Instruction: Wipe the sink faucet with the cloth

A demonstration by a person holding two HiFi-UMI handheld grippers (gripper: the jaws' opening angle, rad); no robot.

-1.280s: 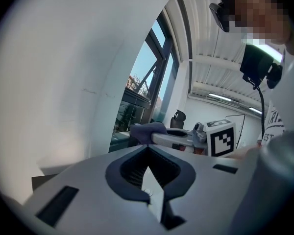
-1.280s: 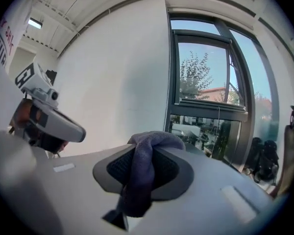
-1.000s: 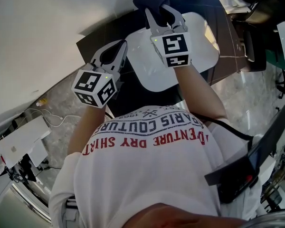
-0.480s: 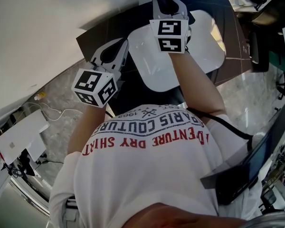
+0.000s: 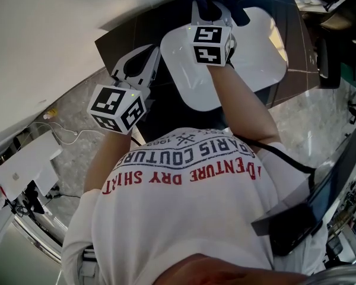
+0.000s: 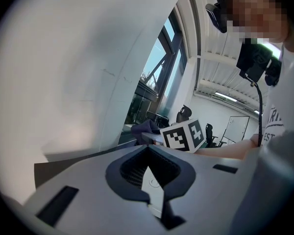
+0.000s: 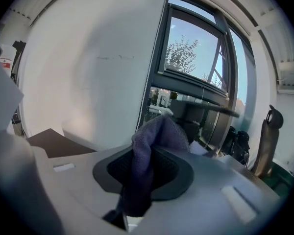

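The right gripper (image 5: 209, 6) has moved toward the sink's (image 5: 255, 46) back edge.
It squeezes a thick bunch of the dark cloth (image 7: 152, 146), a good hold on something that looks soft, light and floppy. The left gripper (image 5: 148, 55) is closed and empty at the counter's (image 5: 136, 31) left edge.

The left gripper (image 6: 148, 152) has its two jaws shut tight, with nothing in them. Past it is a cube (image 6: 183, 135) with black squares, and a dark blue cloth (image 6: 146, 127) just beside it.
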